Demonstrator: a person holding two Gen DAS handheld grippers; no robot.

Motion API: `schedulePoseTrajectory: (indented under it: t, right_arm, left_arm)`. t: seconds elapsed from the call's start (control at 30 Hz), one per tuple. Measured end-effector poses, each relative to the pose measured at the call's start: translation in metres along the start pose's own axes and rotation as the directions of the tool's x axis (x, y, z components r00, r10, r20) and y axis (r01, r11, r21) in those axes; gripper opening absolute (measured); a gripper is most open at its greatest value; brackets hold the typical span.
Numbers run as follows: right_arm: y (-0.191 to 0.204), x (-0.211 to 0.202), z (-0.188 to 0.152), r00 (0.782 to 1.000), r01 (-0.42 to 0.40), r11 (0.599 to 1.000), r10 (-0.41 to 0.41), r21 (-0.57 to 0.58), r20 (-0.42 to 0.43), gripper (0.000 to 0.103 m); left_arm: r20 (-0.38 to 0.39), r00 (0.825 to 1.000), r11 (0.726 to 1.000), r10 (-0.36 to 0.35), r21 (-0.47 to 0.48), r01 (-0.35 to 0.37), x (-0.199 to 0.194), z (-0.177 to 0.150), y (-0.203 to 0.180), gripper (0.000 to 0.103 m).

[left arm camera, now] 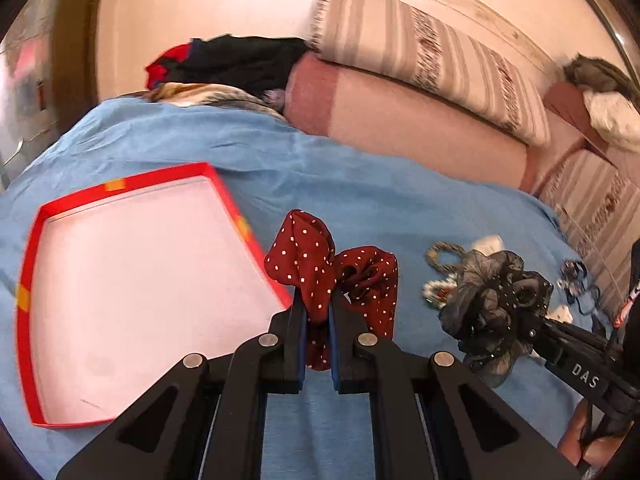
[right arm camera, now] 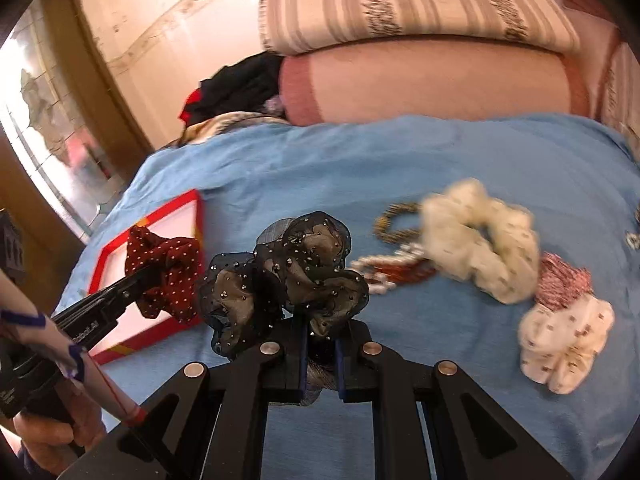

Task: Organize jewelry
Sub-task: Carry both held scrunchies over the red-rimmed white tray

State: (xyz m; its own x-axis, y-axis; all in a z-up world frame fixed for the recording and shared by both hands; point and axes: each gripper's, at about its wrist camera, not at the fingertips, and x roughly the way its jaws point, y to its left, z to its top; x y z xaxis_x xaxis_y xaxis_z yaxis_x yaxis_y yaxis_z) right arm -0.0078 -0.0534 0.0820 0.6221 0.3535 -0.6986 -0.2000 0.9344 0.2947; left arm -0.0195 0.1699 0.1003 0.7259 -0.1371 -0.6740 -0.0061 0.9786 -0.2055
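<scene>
Our left hand-held gripper [left arm camera: 316, 316] clamps the red scrunchie [left arm camera: 320, 264], with the red tray [left arm camera: 28, 320] just to its left; our right hand-held gripper [right arm camera: 320, 344] pinches the black scrunchie [right arm camera: 288, 280], farther from the tray.

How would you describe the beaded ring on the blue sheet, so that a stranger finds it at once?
Start at the blue sheet on the bed, then look for the big cream scrunchie lying on it. The beaded ring lies just left of it, its right side hidden by the scrunchie. It is a thin, dark gold and brown hoop, while its neighbours are puffy cloth or red and white beads.
</scene>
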Motion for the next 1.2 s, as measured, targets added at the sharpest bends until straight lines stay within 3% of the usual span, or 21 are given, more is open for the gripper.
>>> schedulePoseTrajectory:
  t: [0.3, 0.53, 0.7, 0.87, 1.2]
  right_arm:
    - [0.076, 0.030, 0.018, 0.996, -0.091, 0.993, 0.089, -0.080, -0.027, 0.011]
    - [0.135, 0.076, 0.038, 0.990, -0.133, 0.984, 0.127, -0.119, -0.060, 0.011]
    - [0.166, 0.112, 0.051, 0.987, -0.144, 0.980, 0.133, -0.136, -0.088, 0.011]
    - [0.185, 0.153, 0.061, 0.978, -0.169, 0.978, 0.150, -0.123, -0.148, 0.011]
    - [0.205, 0.207, 0.076, 0.972, -0.191, 0.976, 0.173, -0.106, -0.162, 0.011]
  left_arm:
    - [0.040, 0.994, 0.989, 0.098, -0.117, -0.092, -0.019, 0.010, 0.075, 0.009]
    - [0.016, 0.982, 0.956, 0.191, -0.232, -0.182, -0.015, 0.016, 0.140, 0.009]
    - [0.011, 0.962, 0.933, 0.272, -0.250, -0.260, -0.004, 0.025, 0.175, 0.009]
    - [-0.017, 0.942, 0.909, 0.334, -0.259, -0.327, 0.018, 0.035, 0.199, 0.009]
    - [-0.033, 0.936, 0.884, 0.352, -0.318, -0.343, 0.040, 0.037, 0.216, 0.009]
